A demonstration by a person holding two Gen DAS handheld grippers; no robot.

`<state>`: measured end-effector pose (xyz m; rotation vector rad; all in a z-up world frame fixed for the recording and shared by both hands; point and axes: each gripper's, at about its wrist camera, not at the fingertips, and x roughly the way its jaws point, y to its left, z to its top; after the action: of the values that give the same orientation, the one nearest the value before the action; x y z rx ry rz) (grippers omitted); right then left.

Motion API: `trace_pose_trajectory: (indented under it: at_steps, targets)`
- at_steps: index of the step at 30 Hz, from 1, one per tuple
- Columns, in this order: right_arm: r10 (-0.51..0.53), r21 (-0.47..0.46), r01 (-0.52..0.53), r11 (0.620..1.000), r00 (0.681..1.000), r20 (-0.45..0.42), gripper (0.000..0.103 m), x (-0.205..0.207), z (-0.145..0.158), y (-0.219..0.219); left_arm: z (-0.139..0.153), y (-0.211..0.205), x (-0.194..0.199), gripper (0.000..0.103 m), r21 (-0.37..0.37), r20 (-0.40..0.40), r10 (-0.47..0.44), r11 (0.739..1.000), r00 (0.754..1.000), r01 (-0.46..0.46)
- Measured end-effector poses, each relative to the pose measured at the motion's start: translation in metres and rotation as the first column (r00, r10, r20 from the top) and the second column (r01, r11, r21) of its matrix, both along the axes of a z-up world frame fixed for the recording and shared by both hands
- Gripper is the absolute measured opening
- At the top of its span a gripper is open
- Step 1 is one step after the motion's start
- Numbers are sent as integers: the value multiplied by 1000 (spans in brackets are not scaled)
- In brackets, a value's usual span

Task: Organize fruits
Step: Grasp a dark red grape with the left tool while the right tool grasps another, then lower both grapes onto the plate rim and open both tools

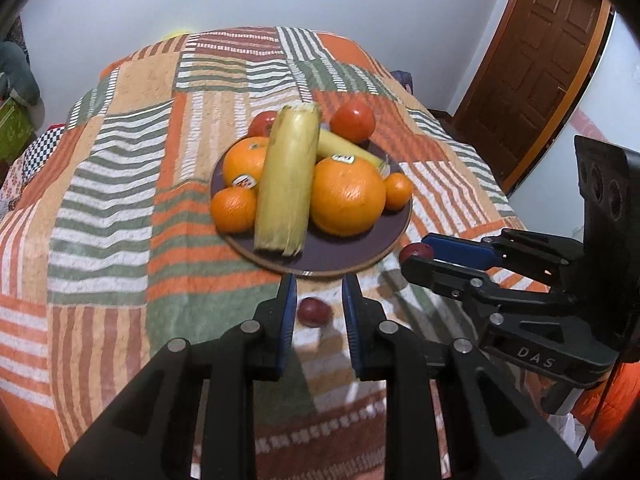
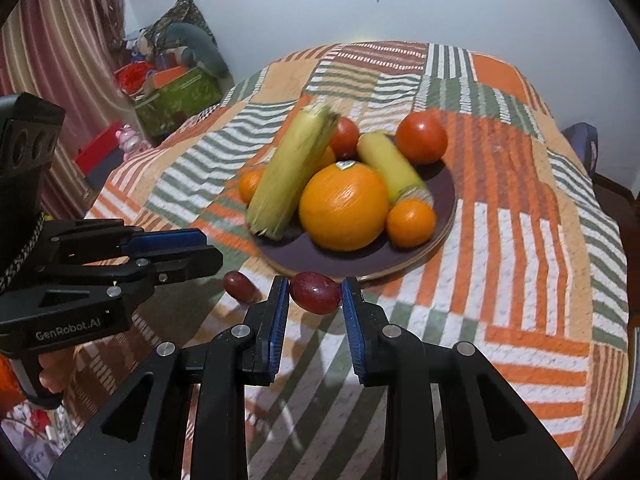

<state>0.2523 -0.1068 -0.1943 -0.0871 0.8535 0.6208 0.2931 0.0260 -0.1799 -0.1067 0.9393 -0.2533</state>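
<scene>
A dark plate [image 1: 320, 258] [image 2: 444, 200] on the patchwork cloth holds oranges [image 1: 347, 196] [image 2: 342, 212], a corn cob [image 1: 286, 180] [image 2: 292, 176], a banana [image 1: 344, 146] [image 2: 394, 170] and tomatoes [image 1: 353, 121] [image 2: 422, 138]. My right gripper [image 2: 315, 294] [image 1: 416, 256] is shut on a dark red grape [image 2: 315, 293] [image 1: 416, 253] just in front of the plate's rim. A second red grape [image 1: 315, 311] [image 2: 240, 286] lies on the cloth. My left gripper [image 1: 318, 304] [image 2: 208, 248] is open and hovers above that grape, which shows between its fingers.
The table's edges fall away on all sides. A green box [image 2: 176, 96] with clutter and a curtain [image 2: 60, 40] stand at the left. A wooden door [image 1: 536, 64] is at the right. Bare cloth lies left and right of the plate.
</scene>
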Motion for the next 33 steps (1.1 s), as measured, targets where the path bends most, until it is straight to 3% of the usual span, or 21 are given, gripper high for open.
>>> trace_pose_trajectory:
  at_steps: [9,14,21,28,33]
  targets:
    - [-19,-1,19,1000,1000,5,25,15,-3,-6,-6,-4,17,23,11,9,-6,1000,1000,6]
    - [-22,11,22,1000,1000,-6,25,15,-5,-13,-10,12,11,23,6,-25,-9,1000,1000,9]
    - [-19,39,19,999,1000,-20,25,11,-7,-21,-20,30,-7,35,20,-64,6,1000,998,-5]
    - [-32,41,34,999,999,-32,25,16,-10,-26,-34,15,6,35,6,-103,-8,1000,995,9]
    - [-28,40,29,999,999,-28,25,17,-9,-26,-45,0,19,35,42,-112,-17,999,994,22]
